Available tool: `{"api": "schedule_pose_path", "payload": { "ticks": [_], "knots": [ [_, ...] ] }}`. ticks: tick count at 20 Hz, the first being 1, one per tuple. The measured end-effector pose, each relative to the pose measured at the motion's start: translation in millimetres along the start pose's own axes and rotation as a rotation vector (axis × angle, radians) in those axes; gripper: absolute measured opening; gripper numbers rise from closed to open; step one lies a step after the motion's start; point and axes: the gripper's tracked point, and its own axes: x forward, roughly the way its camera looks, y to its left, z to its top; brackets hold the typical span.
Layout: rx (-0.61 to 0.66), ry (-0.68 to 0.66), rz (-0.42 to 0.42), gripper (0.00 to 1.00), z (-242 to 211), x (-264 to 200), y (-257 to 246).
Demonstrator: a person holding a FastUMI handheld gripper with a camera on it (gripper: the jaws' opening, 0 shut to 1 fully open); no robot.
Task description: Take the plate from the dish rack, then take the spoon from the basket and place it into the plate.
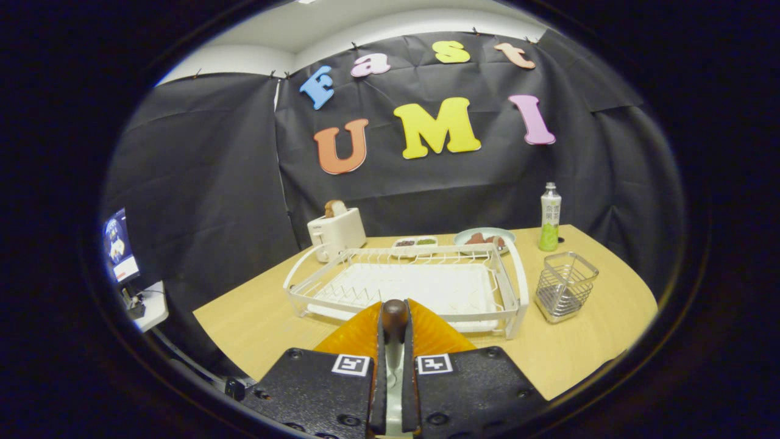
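In the gripper view, the gripper [394, 329] has its two fingers drawn nearly together, and they clamp a spoon with a dark brown rounded wooden handle end and a pale metal shaft [394, 323]. The brown end stands up between the fingertips and the shaft runs down the narrow slot between them, pressed from both sides.

Just beyond the fingertips, at twelve o'clock from them, a white wire dish rack with a white drip tray [408, 283] lies on the light wooden table [256, 323]. At about two o'clock from the fingers, right of the rack and a little apart from it, stands a square basket of silver wire [565, 286].

Past the rack's far edge, at one o'clock, a pale round plate carrying reddish-brown pieces [484, 238] rests on the table; whether it is the task's plate I cannot tell. Beside it, at twelve o'clock, sits a small white dish with dark and green portions [415, 242]. At eleven o'clock a white toaster with a slice of bread sticking up [336, 231] stands near the rack's far left corner. At two o'clock, behind the basket, a clear bottle of green drink with a white cap [549, 217] stands upright.
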Motion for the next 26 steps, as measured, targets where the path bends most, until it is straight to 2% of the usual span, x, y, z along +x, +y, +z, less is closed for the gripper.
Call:
{"api": "schedule_pose_path", "payload": {
  "ticks": [4, 6, 10, 11, 12, 14, 22, 26],
  "knots": [
    [0.008, 0.013, -0.007, 0.17, -1, 0, -11],
    [-0.004, -0.007, -0.026, 0.23, 6, 0, -17],
    [-0.038, -0.047, -0.089, 0.8, 20, -2, -35],
    [-0.046, -0.06, -0.104, 0.92, 24, -3, -38],
    [-0.052, -0.074, -0.113, 0.96, 28, -4, -40],
    [-0.064, -0.102, -0.128, 1.0, 36, -8, -41],
    [-0.125, -0.246, -0.237, 1.0, 77, -51, -42],
    [-0.172, -0.347, -0.324, 1.0, 106, -82, -29]
  ]
}}
